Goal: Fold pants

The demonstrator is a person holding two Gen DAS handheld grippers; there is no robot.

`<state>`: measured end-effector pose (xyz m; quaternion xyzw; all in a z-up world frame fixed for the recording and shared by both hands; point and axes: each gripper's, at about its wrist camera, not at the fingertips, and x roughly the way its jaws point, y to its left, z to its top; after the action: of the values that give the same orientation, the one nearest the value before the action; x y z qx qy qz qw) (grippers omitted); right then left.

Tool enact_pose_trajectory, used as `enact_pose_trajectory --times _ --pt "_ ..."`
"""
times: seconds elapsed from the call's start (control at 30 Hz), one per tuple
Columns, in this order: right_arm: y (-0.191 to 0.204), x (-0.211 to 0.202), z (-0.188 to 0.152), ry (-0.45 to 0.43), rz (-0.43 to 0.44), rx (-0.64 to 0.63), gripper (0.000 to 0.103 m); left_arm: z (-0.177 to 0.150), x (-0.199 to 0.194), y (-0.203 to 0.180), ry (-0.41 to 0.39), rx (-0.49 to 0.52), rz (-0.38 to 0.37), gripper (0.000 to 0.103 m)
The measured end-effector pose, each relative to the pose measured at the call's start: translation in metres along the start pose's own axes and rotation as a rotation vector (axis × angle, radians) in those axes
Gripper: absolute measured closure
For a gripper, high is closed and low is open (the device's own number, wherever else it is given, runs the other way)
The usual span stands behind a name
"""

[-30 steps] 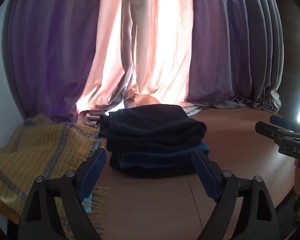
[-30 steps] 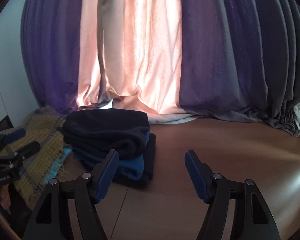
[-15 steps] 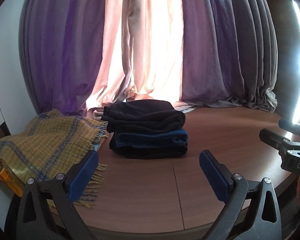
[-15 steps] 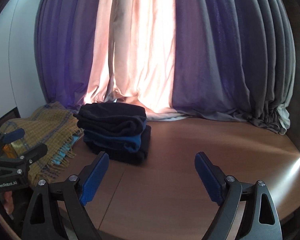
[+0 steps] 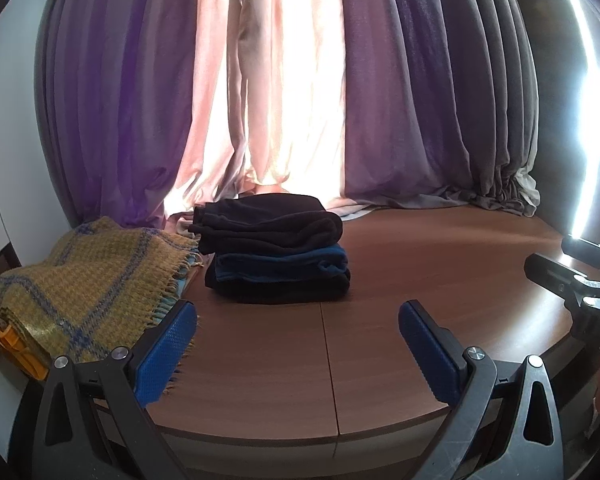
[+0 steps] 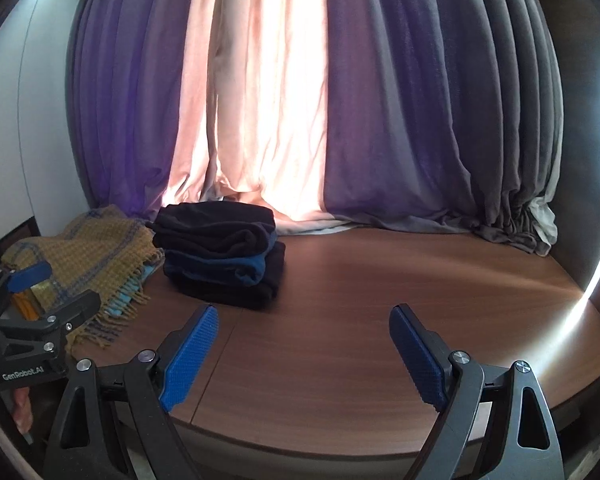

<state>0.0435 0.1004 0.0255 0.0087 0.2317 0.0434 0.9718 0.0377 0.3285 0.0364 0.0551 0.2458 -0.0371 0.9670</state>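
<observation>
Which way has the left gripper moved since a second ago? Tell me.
Yes. The left gripper has pulled back from the folded pants stack; its pads flanked the stack before, and now bare table lies between.

Purple and pink curtains (image 5: 300, 92) — backlit — behind a wooden table (image 5: 440, 264).

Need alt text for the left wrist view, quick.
A neat stack of folded dark navy and blue pants sits on the brown wooden table, beyond the open, empty left hand-held gripper; a mustard plaid fringed blanket lies left.
</observation>
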Motion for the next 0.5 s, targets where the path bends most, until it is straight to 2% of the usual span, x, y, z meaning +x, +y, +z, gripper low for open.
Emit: enact_pose_trajectory --times 0.5 --pt "-0.01 -0.01 -0.007 0.008 -0.013 0.006 0.015 -0.002 -0.004 -0.009 0.013 -0.015 -0.003 0.0"
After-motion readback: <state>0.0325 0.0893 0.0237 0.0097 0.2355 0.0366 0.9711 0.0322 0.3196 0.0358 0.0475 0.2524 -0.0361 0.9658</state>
